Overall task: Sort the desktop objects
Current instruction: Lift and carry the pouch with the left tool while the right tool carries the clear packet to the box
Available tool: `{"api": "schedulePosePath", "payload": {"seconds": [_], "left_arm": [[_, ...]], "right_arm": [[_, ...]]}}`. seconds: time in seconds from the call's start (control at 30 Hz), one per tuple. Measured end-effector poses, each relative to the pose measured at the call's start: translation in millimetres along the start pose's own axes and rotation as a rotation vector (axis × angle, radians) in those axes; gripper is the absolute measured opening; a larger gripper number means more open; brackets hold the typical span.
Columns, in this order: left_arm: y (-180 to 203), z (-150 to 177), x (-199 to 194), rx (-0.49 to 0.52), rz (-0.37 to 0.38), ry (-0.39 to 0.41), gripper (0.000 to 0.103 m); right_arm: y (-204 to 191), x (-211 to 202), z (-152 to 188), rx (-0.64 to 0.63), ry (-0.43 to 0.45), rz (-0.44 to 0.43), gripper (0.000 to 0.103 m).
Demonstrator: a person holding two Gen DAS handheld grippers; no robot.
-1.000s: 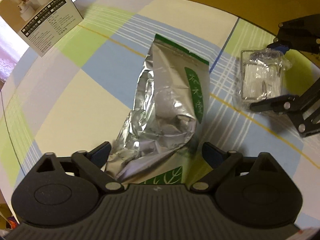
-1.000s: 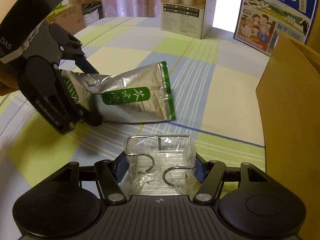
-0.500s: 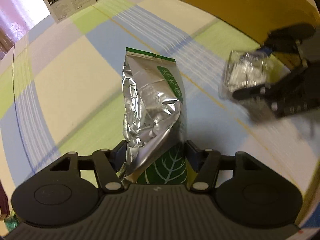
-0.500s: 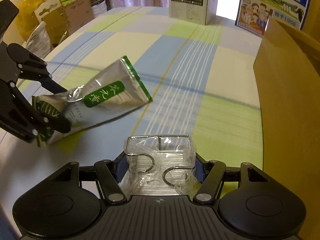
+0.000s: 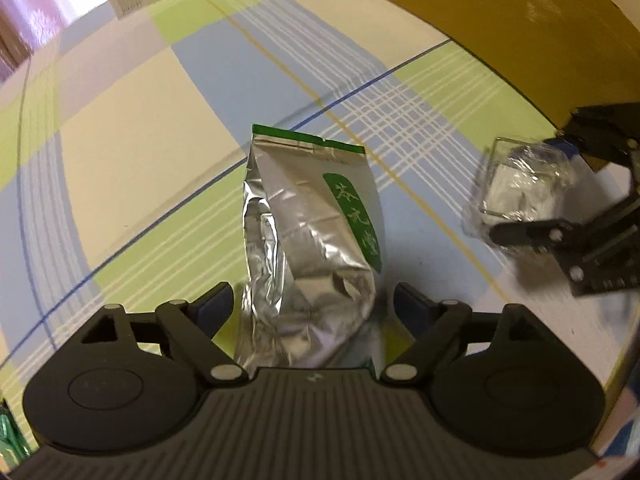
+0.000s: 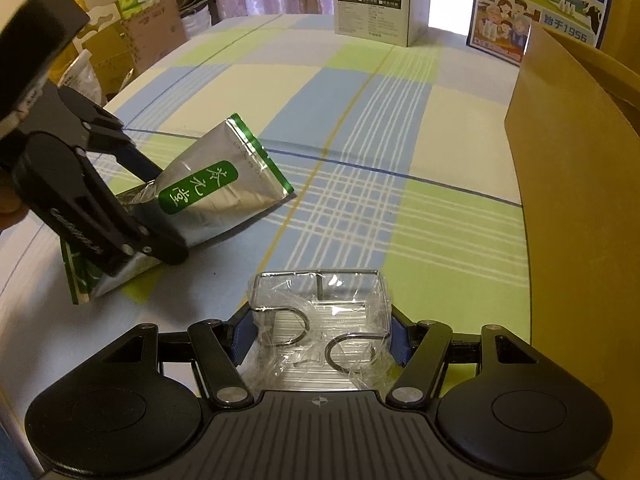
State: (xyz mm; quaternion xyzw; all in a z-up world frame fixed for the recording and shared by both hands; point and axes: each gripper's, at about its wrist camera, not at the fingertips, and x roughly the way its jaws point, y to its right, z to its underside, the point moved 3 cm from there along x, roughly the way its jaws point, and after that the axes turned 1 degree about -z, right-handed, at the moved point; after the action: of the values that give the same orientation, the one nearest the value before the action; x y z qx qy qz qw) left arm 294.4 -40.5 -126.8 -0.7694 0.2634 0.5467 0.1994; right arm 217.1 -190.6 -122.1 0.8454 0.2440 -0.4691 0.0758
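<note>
A silver foil tea pouch (image 5: 308, 240) with a green label lies between the fingers of my left gripper (image 5: 314, 304), which is open with the blue pads apart from the pouch sides. The pouch (image 6: 208, 196) also shows in the right wrist view, its far end raised off the cloth, with the left gripper (image 6: 132, 208) straddling it. My right gripper (image 6: 320, 334) is shut on a clear plastic-wrapped wire holder (image 6: 320, 312). The holder (image 5: 520, 184) and right gripper (image 5: 532, 188) show at the right of the left wrist view.
A checked green, blue and cream tablecloth (image 6: 360, 120) covers the table. A brown cardboard box (image 6: 580, 200) stands at the right. A white product box (image 6: 376, 0) and a blue milk carton box (image 6: 540, 4) stand at the far edge. Cartons and bags (image 6: 132, 36) sit beyond the left edge.
My left gripper was shut on the pouch half a second ago and has opened. The pouch sits a little further from the left camera. The right gripper still holds the wire holder.
</note>
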Motion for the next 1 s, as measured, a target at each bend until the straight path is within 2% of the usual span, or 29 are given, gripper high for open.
{"api": "schedulePosePath", "payload": {"seconds": [0.2, 0.27, 0.4, 0.5, 0.67, 0.73, 0.8, 0.97, 1.0], "left_arm": [[-2.4, -2.9, 9.6, 0.004, 0.012, -0.044, 0.083], [-1.5, -3.8, 9.1, 0.017, 0.015, -0.054, 0.08], [5.9, -4.7, 1.4, 0.041, 0.023, -0.066, 0.057], [15.2, 2.6, -5.7, 0.059, 0.027, -0.072, 0.053], [23.8, 16.8, -9.5, 0.074, 0.038, -0.091, 0.056], [22.8, 16.7, -6.0, 0.075, 0.028, -0.107, 0.07], [24.3, 15.1, -2.5, 0.098, 0.023, -0.12, 0.076], [26.4, 11.2, -2.6, 0.114, 0.033, -0.145, 0.073], [27.1, 11.7, -3.6, 0.116, 0.037, -0.145, 0.069]], "right_arm": [[-1.2, 1.1, -0.8, -0.01, -0.004, -0.001, 0.062], [-1.5, 0.6, -0.3, -0.013, -0.007, -0.004, 0.062], [-2.8, -1.2, 0.4, -0.016, -0.011, -0.011, 0.062], [-3.1, -1.2, 0.2, -0.017, -0.011, -0.008, 0.062], [-3.8, -1.4, 0.5, -0.021, -0.01, -0.006, 0.062], [-3.9, -1.2, 0.6, -0.02, -0.009, -0.005, 0.062], [-4.9, -0.9, 0.7, -0.028, -0.007, 0.002, 0.062], [-5.7, 0.1, 0.5, -0.036, -0.006, 0.008, 0.062], [-5.5, 0.0, 0.6, -0.035, -0.005, 0.009, 0.062]]}}
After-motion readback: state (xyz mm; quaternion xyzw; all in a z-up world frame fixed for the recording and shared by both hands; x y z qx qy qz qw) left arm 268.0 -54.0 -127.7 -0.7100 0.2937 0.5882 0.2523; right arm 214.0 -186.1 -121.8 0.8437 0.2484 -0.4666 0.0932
